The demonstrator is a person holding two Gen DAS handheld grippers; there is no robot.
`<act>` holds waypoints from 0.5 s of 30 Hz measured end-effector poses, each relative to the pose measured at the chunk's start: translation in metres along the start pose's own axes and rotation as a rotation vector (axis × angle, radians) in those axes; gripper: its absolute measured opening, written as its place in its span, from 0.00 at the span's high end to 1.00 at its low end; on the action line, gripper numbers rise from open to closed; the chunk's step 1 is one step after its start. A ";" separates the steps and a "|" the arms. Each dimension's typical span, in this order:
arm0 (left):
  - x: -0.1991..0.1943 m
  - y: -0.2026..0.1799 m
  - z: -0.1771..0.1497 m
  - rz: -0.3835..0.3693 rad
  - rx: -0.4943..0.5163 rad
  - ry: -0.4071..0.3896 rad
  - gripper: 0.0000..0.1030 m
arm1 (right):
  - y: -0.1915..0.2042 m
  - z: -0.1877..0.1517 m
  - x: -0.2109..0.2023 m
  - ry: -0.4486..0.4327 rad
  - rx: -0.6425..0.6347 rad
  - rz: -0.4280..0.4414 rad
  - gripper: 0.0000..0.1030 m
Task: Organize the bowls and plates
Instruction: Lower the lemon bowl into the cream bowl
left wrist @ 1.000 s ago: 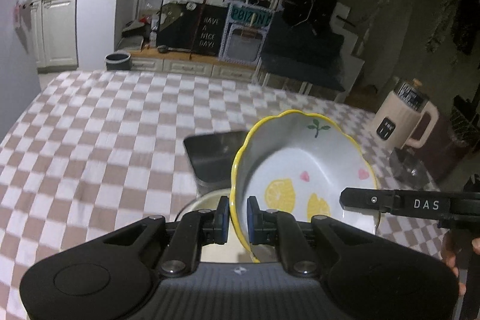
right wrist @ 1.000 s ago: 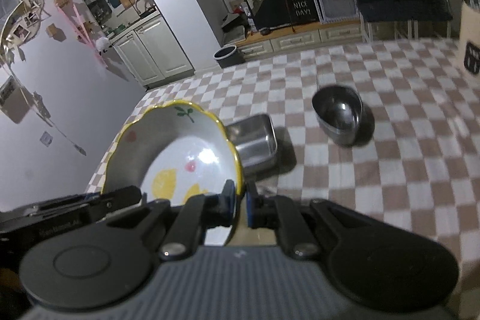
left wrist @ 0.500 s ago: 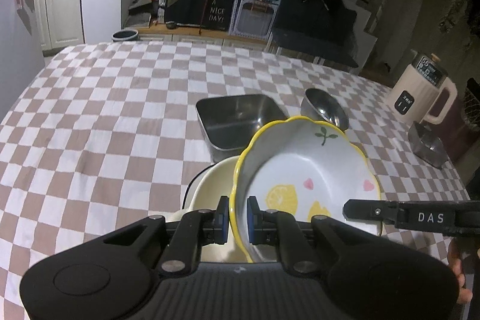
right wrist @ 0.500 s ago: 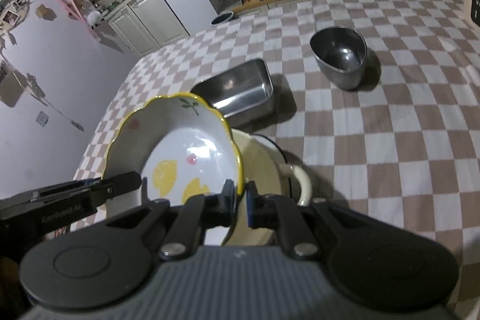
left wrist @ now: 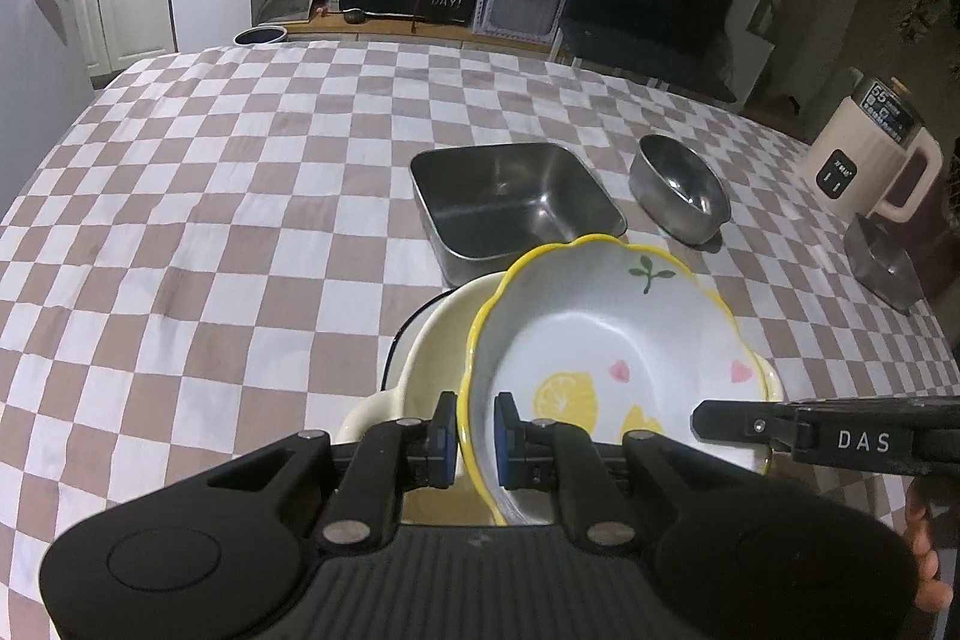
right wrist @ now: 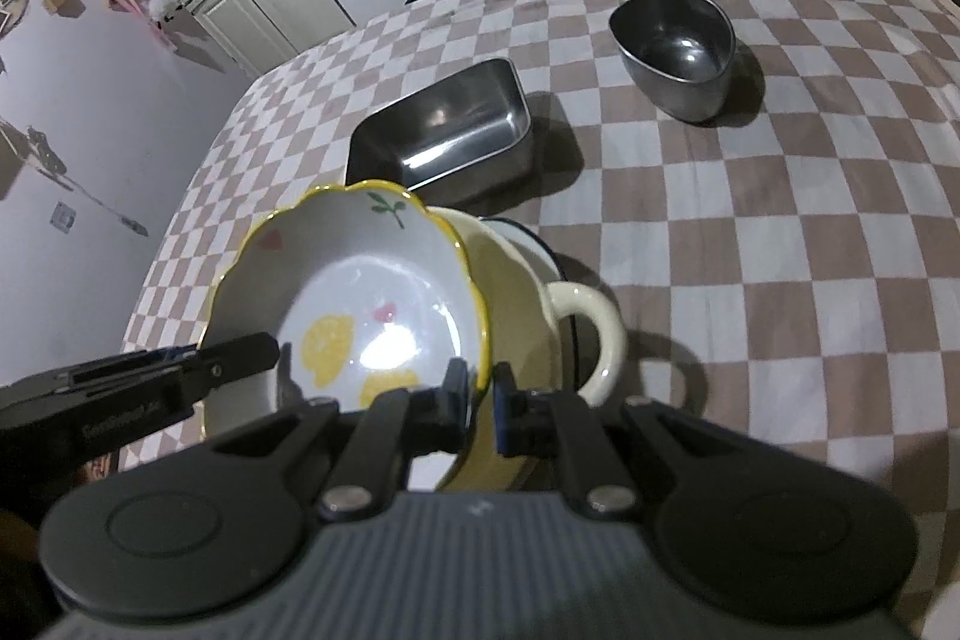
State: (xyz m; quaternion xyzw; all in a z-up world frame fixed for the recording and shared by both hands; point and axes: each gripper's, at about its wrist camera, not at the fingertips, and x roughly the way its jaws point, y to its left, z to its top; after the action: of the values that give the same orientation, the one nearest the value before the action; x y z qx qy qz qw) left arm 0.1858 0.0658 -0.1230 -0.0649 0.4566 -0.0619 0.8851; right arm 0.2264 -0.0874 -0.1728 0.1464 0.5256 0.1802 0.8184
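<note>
Both grippers pinch the same lemon-print bowl (left wrist: 606, 364) by its scalloped yellow rim: the left gripper (left wrist: 475, 441) has its fingers nearly closed on the rim at the bowl's 7 o'clock in the left wrist view, and the right gripper (right wrist: 478, 405) has its fingers nearly closed on the rim at the bowl's 5 o'clock in its own view. The bowl sits tilted over a cream dish (left wrist: 438, 340), its open face toward the cameras and its leaf sprig at 12 o'clock; being round, it has no long axis. Only the right wrist view shows the cream dish's looped handle (right wrist: 591, 334) at 3 o'clock of the bowl and a dark-rimmed plate (right wrist: 528, 244) under the dish. Only the left wrist view shows a cream kettle (left wrist: 864, 154) at 2 o'clock near the table's far edge, a small metal piece (left wrist: 885, 262) just in front of it, and fingertips of a person's hand (left wrist: 927, 568) at the lower right. Both views show the square steel tray (left wrist: 510, 196) at 12 o'clock of the bowl and the steel bowl (left wrist: 678, 187) beside it on the checked table (left wrist: 240, 196).
</note>
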 end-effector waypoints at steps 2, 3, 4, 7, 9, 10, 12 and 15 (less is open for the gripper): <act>0.001 0.001 0.000 0.000 0.000 0.005 0.88 | 0.000 0.000 0.000 0.006 0.000 -0.001 0.89; 0.002 0.001 0.000 -0.001 0.000 0.009 0.88 | 0.000 0.001 0.002 0.009 0.001 -0.002 0.89; 0.003 0.001 0.000 -0.003 -0.003 0.013 0.88 | 0.000 0.001 0.003 0.011 0.004 -0.003 0.89; 0.004 0.002 -0.001 -0.008 -0.005 0.025 0.88 | -0.001 0.003 0.005 0.015 0.010 -0.011 0.89; 0.005 0.001 -0.002 -0.005 -0.002 0.030 0.88 | 0.000 0.002 0.006 0.016 0.008 -0.015 0.89; 0.005 0.002 -0.003 -0.004 -0.001 0.033 0.88 | 0.000 0.002 0.006 0.017 0.008 -0.016 0.89; 0.006 0.002 -0.003 -0.002 -0.002 0.038 0.88 | 0.001 0.002 0.008 0.022 0.007 -0.018 0.89; 0.007 0.002 -0.003 0.003 -0.001 0.046 0.88 | 0.003 0.003 0.009 0.029 0.007 -0.020 0.89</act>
State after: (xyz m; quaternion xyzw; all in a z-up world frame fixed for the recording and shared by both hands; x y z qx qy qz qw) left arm 0.1877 0.0667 -0.1310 -0.0633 0.4768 -0.0620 0.8745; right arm 0.2322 -0.0811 -0.1781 0.1414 0.5392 0.1724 0.8121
